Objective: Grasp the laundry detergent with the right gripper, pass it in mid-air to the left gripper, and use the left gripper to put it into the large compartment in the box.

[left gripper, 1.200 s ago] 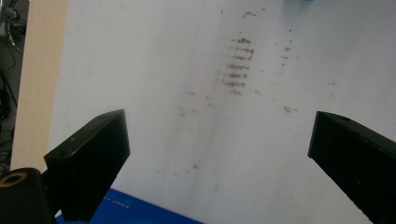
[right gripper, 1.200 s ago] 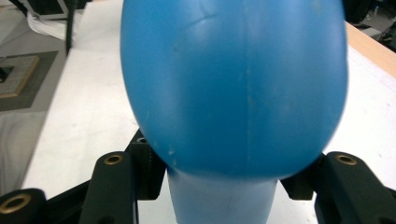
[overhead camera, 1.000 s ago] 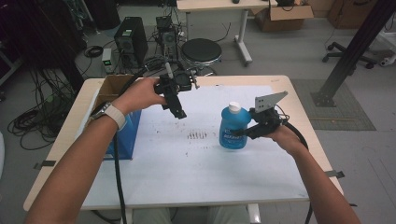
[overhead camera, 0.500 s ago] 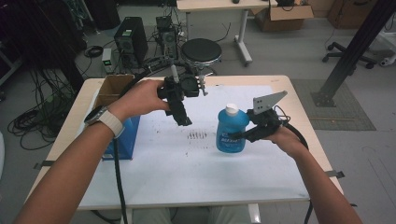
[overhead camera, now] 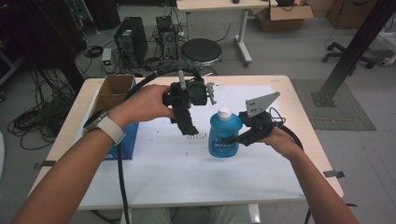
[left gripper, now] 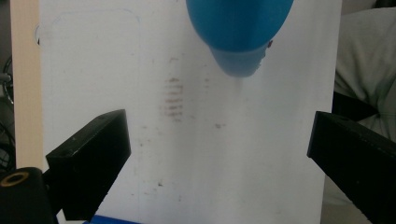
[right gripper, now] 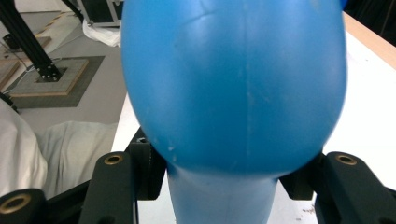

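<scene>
A blue plastic bottle (overhead camera: 224, 137) with a white cap stands upright near the middle of the white sheet (overhead camera: 177, 177). My right gripper (overhead camera: 236, 137) comes in from the right and is shut on the bottle's body. In the right gripper view the bottle (right gripper: 233, 84) bulges between the two black jaws of that gripper (right gripper: 233, 186). My left gripper (overhead camera: 187, 127) hangs just left of the bottle, jaws pointing down at the sheet. Its own view has that gripper (left gripper: 219, 158) open wide over the stained paper, with the bottle (left gripper: 238, 32) beyond the jaws and nothing between them.
An open cardboard box (overhead camera: 114, 88) and a blue box (overhead camera: 127, 135) stand at the table's left edge. Small dark marks dot the sheet (left gripper: 173, 98). A round stool (overhead camera: 201, 51), computers and cables lie on the floor beyond the far edge.
The left gripper has moved right and closer to the bottle. The right gripper has shifted the bottle a little left and toward the person.
</scene>
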